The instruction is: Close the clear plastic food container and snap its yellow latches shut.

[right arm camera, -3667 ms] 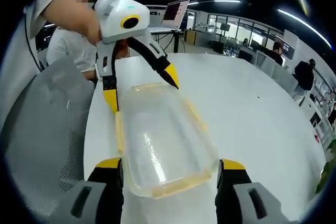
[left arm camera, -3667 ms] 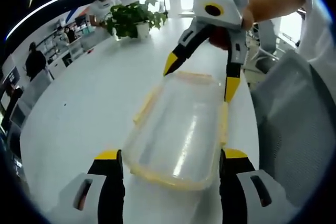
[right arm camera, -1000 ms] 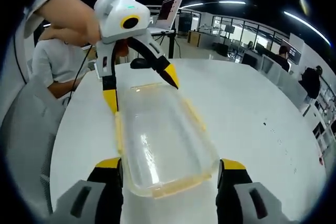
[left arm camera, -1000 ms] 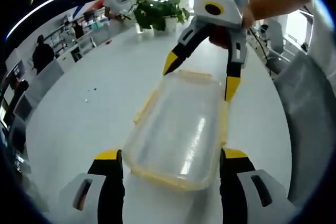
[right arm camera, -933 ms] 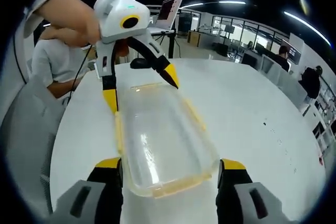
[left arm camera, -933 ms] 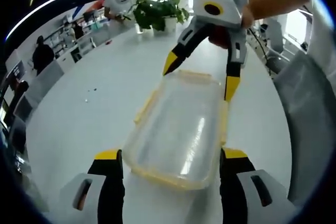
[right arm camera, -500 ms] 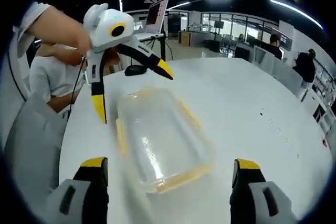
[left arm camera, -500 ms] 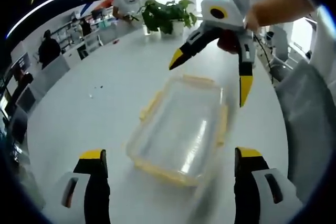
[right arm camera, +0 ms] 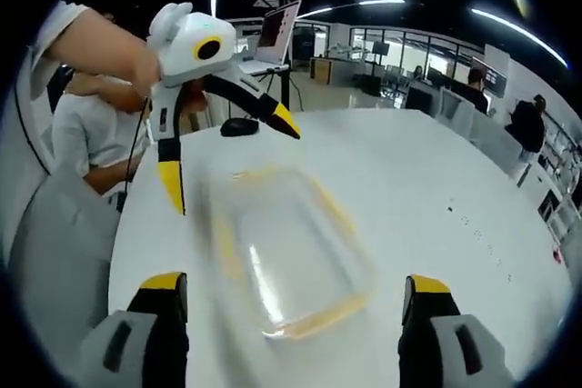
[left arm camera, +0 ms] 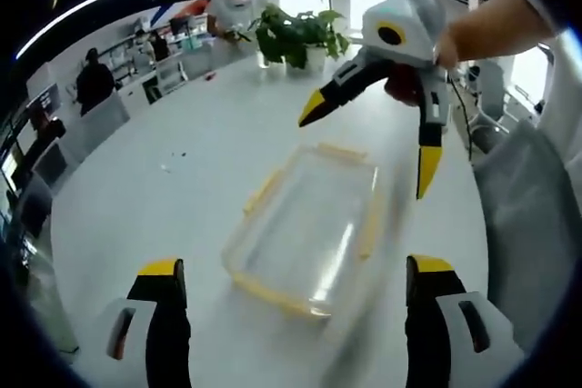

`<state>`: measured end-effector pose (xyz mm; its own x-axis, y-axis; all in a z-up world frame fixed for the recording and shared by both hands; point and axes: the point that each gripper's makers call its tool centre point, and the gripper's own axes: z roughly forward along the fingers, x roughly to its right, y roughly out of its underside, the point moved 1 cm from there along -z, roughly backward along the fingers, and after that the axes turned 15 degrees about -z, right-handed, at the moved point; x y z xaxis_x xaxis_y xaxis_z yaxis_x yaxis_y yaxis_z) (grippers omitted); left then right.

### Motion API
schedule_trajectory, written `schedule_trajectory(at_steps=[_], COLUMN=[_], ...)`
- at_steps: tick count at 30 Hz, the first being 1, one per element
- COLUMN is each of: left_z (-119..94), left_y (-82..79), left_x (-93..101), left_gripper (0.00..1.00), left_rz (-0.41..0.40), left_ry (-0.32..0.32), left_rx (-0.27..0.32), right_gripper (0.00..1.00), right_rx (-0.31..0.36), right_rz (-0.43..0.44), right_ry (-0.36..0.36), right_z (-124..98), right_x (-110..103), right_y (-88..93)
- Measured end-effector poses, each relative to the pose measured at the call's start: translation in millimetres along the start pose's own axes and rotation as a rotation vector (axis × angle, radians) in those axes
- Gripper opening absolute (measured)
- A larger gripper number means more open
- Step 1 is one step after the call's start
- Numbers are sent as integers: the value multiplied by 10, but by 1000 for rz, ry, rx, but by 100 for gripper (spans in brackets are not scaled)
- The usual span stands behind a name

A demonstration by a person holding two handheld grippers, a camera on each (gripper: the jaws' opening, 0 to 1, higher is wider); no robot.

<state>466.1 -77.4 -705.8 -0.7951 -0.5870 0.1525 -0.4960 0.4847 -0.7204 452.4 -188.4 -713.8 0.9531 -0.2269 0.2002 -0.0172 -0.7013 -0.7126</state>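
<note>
Container (left arm camera: 314, 229) position: flat on the white table (left arm camera: 155, 206), out beyond both tools and between them, touching neither; it is clear plastic with yellow latches (left arm camera: 262, 191) along its edges, and the lid appears to sit on the body, though motion blur hides whether any latch is snapped down. Left tool (left arm camera: 291, 265): jaws spread wide, holding nothing, one on each side of the container's near end but clear of it; from the right gripper view the same tool (right arm camera: 227, 156) hangs above the far end of the container (right arm camera: 286, 261), jaws likewise apart. Right tool (right arm camera: 289, 283): jaws spread wide, holding nothing, short of the container; from the left gripper view it (left arm camera: 368, 156) hovers over the container's far end, carried by a person's hand (left arm camera: 482, 24).

Handling judgement: the container looks light, thin-walled and smooth; it will probably skate on the glossy table under a sideways push, and the walls may flex if squeezed; the latches look like stiff hinged tabs needing a firm press until they click.

Recommended hold: steady the container with one tool pressing down on the lid near a corner; use a jaw tip of the other tool against the outer face of a latch, pressing it toward the container's wall; avoid pinching the clear wall itself. A potted plant (left arm camera: 296, 38) stands beyond the container at the table's far side.
</note>
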Motion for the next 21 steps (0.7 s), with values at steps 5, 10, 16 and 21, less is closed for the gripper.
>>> schedule_trajectory(at_steps=[5,10,16,21], left_z=[-65,-143,-241,-324], left_y=[-19,-50,-30,19], left_x=[98,231,358,453], left_gripper=[100,100,99,99], left_rz=[-4,-6,3,-18], left_ry=[-1,4,-3,-13], left_rx=[10,34,46,63], right_gripper=[99,99,99,99], right_rx=[11,5,11,10], right_rz=[6,12,9,26], right_ry=[19,25,37,44], right_z=[-75,-133,-218,-284], right_x=[-21,-106,-202,-305], right_y=[-83,-103,-148,-154])
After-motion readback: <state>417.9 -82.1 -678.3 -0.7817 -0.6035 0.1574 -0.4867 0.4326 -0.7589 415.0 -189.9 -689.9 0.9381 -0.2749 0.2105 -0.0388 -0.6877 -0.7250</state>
